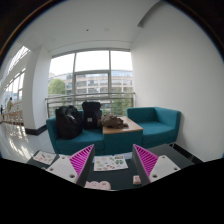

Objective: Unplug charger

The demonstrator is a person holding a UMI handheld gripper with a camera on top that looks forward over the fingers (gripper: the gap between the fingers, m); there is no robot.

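My gripper (113,152) is open, its two magenta pads (80,158) spread wide above a dark table top (112,176). Between the fingers lies a white sheet with small coloured pictures (111,163). Nearer to me, by the right finger, sits a small pale block (137,180) that may be the charger. A pale pinkish object (96,184) lies by the left finger. Neither finger touches anything. I cannot make out any cable or socket.
Beyond the table stand teal sofas (155,122) with two dark backpacks (68,122) and a wooden side table (121,126). Large windows (92,78) and a railing are behind them. A white wall is at the right. More papers (45,157) lie left of the fingers.
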